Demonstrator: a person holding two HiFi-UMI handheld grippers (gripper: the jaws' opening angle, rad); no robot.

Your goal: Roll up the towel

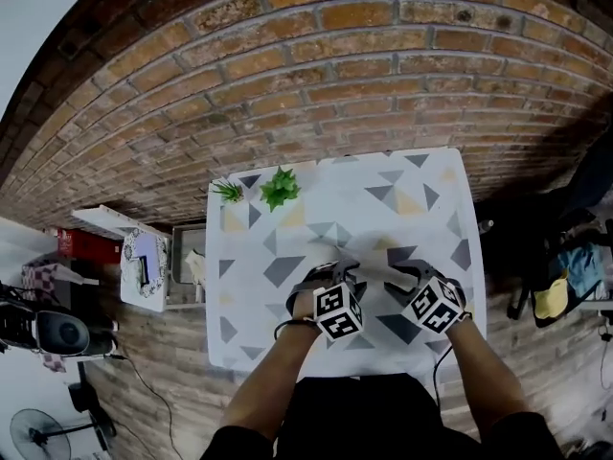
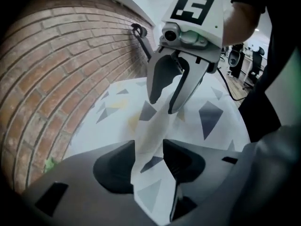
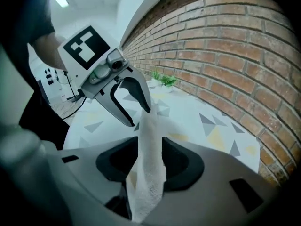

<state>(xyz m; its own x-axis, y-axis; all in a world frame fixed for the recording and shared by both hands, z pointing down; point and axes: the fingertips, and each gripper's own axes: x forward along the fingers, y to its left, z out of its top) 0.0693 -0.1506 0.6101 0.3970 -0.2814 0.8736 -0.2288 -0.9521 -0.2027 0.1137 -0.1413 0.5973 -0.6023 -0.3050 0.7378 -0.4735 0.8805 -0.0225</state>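
A white towel (image 1: 335,214) printed with grey and yellow triangles lies spread over the small table. Its near edge is gathered into a raised fold (image 1: 375,268) held between my two grippers. My left gripper (image 1: 326,276) is shut on that fold; in the left gripper view the printed cloth (image 2: 149,140) runs up between its jaws (image 2: 148,150). My right gripper (image 1: 407,278) is shut on the same fold. There, the plain white terry underside (image 3: 149,173) fills the jaws (image 3: 149,155). Each gripper faces the other: the right gripper (image 2: 164,106) and the left gripper (image 3: 137,113) both pinch the cloth.
Two small green plants (image 1: 280,188) (image 1: 228,192) stand at the table's far left corner. A brick wall (image 1: 335,84) runs behind the table. A white stand (image 1: 144,257) with clutter sits left of the table, and bags and cloths (image 1: 565,290) lie on the floor to the right.
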